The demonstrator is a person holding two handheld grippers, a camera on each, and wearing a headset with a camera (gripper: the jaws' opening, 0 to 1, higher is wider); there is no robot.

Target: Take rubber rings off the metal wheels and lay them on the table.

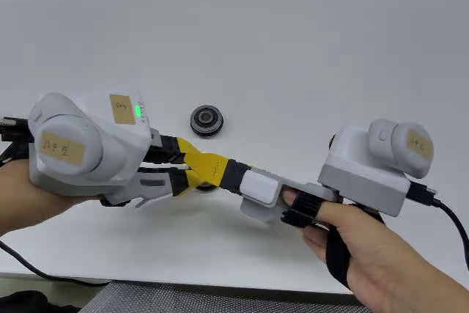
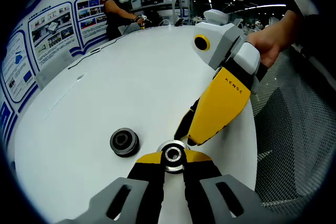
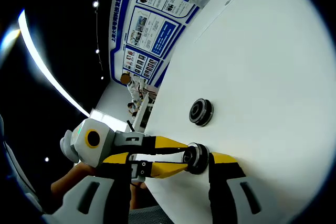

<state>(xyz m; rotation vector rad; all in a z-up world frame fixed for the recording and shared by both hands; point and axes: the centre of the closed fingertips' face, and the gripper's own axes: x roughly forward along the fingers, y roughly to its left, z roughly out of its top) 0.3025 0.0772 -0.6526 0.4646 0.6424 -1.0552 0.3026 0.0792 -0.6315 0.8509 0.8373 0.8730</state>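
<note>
A small metal wheel (image 2: 173, 156) is pinched between the yellow tips of my left gripper (image 2: 173, 158), which is shut on it just above the white table (image 1: 293, 49). My right gripper (image 2: 185, 139) comes in from the opposite side. Its jaws close on the same wheel's black rubber ring (image 3: 197, 157). In the head view the left gripper (image 1: 192, 175) and right gripper (image 1: 201, 174) meet tip to tip near the table's front, and their jaws hide most of the wheel. A second wheel (image 1: 207, 120) with its black ring on lies flat just beyond them.
The table's front edge (image 1: 220, 284) runs close under my hands, with grey mesh below it. A cable (image 1: 29, 265) trails off at the left. Far across the table a person (image 2: 118, 3) stands by poster boards and shelves.
</note>
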